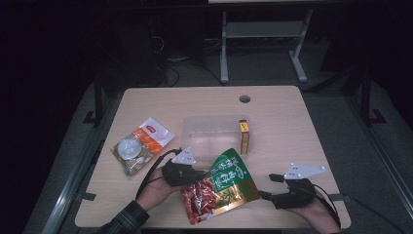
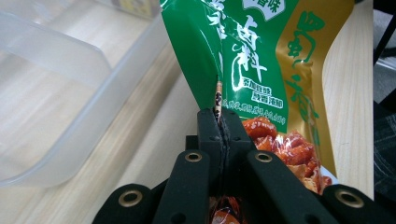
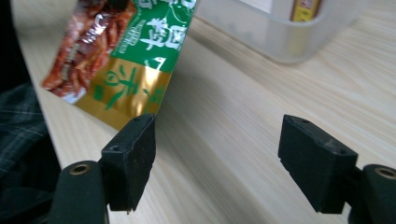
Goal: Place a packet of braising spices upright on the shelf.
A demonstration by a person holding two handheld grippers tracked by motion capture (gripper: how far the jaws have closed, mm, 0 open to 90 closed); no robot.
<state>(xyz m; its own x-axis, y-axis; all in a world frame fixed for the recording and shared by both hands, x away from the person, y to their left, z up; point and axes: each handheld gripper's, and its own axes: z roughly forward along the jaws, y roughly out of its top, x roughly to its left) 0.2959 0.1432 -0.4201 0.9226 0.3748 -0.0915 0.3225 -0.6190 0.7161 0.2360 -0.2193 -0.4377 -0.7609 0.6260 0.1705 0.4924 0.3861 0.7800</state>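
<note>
A green and gold snack bag (image 1: 221, 187) with red food pictured on it hangs tilted just above the table's front edge. My left gripper (image 1: 195, 173) is shut on the bag's left edge. In the left gripper view the jaws (image 2: 219, 121) pinch the bag's seam, with the bag (image 2: 261, 56) rising above them. My right gripper (image 1: 268, 186) stands open to the right of the bag, apart from it. In the right gripper view its pads (image 3: 217, 140) hold nothing, and the bag's gold corner (image 3: 126, 60) hangs beside the left pad.
A clear plastic container (image 1: 195, 131) sits mid-table, just beyond the bag, with a yellow and red box (image 1: 244, 136) standing at its right end. An orange and white packet (image 1: 141, 144) lies at the left. A cable hole (image 1: 244, 99) is near the far edge.
</note>
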